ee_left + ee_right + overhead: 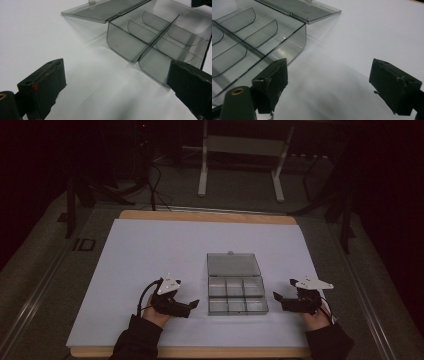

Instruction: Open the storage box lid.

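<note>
White tabletop (150,260), open clear compartment box (237,297) between released left gripper (192,305) and released right gripper (278,299)

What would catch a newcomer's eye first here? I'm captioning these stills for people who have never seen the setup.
The clear compartment box in the middle of the white sheet stands out first, its lid folded flat open behind it and its six compartments empty. Next come the left gripper and the right gripper, one on each side of the box, both with jaws open and holding nothing.

Compartment box (237,295) lies on the table (150,250), lid (233,264) flat behind it
</note>
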`<act>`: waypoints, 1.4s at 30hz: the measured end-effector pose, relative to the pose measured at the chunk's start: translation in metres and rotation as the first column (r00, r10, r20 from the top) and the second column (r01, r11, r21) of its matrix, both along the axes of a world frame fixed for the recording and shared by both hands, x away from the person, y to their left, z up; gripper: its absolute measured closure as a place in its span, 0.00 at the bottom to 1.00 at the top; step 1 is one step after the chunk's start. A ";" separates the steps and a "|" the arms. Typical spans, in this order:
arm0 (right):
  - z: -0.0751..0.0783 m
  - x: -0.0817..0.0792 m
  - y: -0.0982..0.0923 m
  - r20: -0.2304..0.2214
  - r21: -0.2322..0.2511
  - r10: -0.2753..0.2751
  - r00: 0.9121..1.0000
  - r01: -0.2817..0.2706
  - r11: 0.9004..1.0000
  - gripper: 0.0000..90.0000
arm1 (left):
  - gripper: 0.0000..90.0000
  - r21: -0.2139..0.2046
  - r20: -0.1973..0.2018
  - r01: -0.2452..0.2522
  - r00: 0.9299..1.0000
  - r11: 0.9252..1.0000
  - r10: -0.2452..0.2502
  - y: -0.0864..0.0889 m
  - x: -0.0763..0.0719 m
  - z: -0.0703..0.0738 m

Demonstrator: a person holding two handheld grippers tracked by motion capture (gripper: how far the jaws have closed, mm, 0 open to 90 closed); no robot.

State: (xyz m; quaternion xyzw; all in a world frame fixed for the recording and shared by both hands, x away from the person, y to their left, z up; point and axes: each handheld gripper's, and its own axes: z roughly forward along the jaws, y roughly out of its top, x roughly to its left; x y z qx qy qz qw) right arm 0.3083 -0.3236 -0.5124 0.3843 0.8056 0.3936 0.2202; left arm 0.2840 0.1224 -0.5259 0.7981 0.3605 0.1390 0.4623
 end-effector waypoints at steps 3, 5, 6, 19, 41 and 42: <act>-0.003 -0.004 -0.005 -0.001 0.004 -0.018 1.000 0.018 1.000 0.17 | 0.04 0.002 -0.009 -0.009 1.000 1.000 0.009 0.005 -0.002 -0.002; -0.004 -0.006 -0.007 -0.003 0.006 -0.022 1.000 0.022 1.000 0.16 | 0.04 0.004 -0.012 -0.007 1.000 1.000 0.007 0.006 -0.003 -0.003; -0.004 -0.006 -0.007 -0.003 0.006 -0.022 1.000 0.022 1.000 0.16 | 0.04 0.004 -0.012 -0.007 1.000 1.000 0.007 0.006 -0.003 -0.003; -0.010 -0.022 -0.021 0.007 0.015 -0.056 0.998 0.056 0.998 0.16 | 0.04 0.032 0.000 -0.028 1.000 0.999 0.028 0.017 -0.011 -0.006; -0.021 -0.028 -0.028 0.046 -0.024 -0.095 0.994 0.096 0.995 0.16 | 0.04 0.093 0.061 -0.108 0.993 0.990 0.103 0.023 -0.019 -0.013; -0.020 -0.028 -0.028 0.048 -0.023 -0.095 0.994 0.096 0.995 0.16 | 0.04 0.090 0.060 -0.109 0.993 0.990 0.103 0.023 -0.019 -0.013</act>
